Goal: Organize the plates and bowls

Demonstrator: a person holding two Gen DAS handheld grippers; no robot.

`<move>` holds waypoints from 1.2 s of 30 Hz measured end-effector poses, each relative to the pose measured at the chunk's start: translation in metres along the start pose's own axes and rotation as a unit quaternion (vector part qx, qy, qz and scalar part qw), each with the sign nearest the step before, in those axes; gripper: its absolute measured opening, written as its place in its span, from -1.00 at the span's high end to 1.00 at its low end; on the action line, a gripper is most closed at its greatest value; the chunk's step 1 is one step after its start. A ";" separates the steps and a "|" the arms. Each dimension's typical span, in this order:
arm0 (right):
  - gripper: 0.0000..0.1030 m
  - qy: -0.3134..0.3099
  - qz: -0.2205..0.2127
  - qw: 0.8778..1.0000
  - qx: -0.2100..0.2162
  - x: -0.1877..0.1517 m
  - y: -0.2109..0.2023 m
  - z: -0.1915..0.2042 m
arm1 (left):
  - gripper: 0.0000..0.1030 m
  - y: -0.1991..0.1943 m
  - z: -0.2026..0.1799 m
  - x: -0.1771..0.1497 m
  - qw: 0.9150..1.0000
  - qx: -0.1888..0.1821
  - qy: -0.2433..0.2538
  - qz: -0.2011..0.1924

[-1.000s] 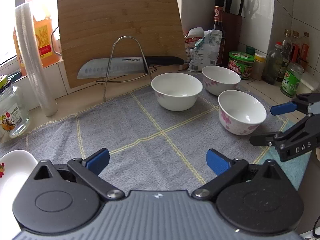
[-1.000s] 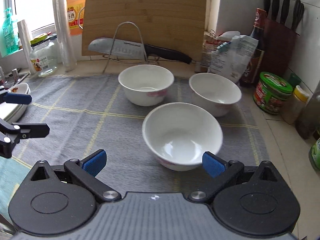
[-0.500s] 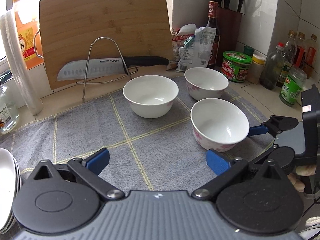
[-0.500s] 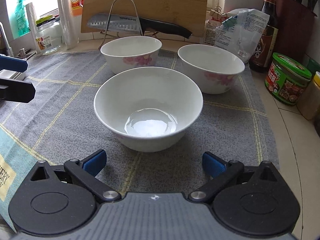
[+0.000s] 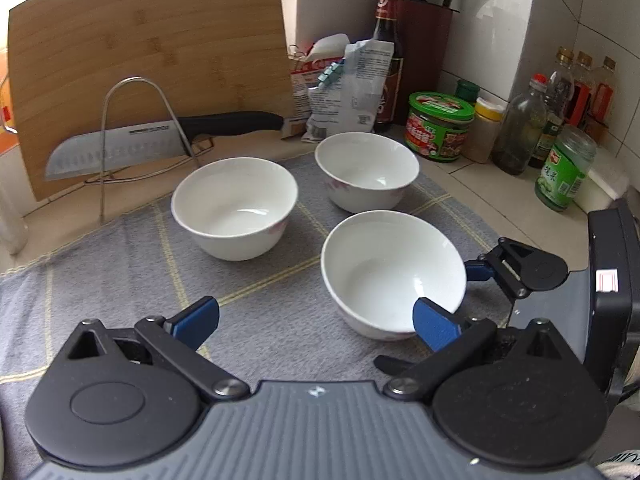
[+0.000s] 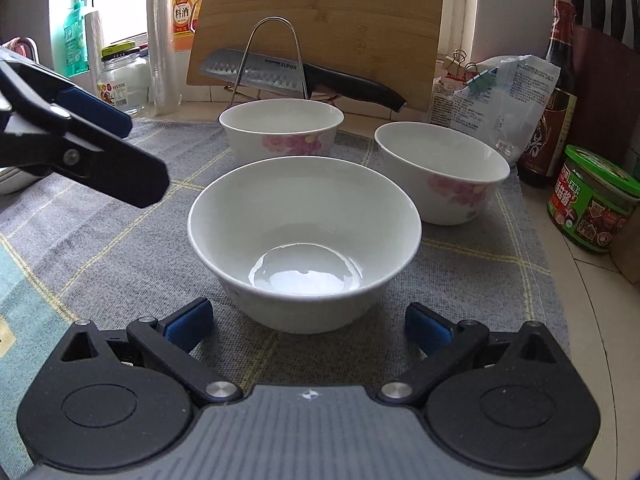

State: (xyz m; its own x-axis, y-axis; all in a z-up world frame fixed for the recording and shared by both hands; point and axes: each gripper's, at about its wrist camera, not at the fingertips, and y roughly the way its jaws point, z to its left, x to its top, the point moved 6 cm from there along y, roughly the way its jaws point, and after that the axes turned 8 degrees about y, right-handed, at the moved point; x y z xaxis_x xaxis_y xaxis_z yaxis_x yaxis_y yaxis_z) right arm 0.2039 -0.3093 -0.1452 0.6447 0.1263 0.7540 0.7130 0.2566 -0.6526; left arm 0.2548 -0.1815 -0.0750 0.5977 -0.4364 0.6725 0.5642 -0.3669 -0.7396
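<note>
Nearby — knife (image 6: 304, 74), green jar (image 6: 592, 204)

Tiled counter (image 5: 480, 184) carries a grey cloth (image 5: 120, 264), apparently checked, and jars (image 5: 438, 128).

Left hand-held gripper (image 5: 316, 316) jaws wide apart; right hand-held gripper (image 6: 308, 322) likewise, both low, level.
</note>
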 end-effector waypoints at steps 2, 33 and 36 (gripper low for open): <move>-1.00 0.000 0.001 1.000 0.000 0.001 0.001 -0.001 | -0.98 0.010 -0.004 0.007 1.000 -0.024 -0.001 0.005; -1.00 -0.015 -0.022 1.000 0.012 0.009 -0.008 0.003 | -0.94 0.082 -0.023 0.037 0.980 -0.134 0.084 0.120; -1.00 -0.016 -0.027 0.999 0.015 0.011 -0.010 0.004 | -0.89 0.083 -0.023 0.037 0.979 -0.135 0.089 0.123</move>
State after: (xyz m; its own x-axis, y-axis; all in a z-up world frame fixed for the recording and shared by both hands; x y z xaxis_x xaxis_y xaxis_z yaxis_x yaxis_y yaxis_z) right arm 0.2031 -0.3065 -0.1299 0.5961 0.1421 0.7902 0.7377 0.2917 -0.6089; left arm 0.3103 -0.2473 -0.1126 0.5735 -0.6668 0.4758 0.2297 -0.4267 -0.8748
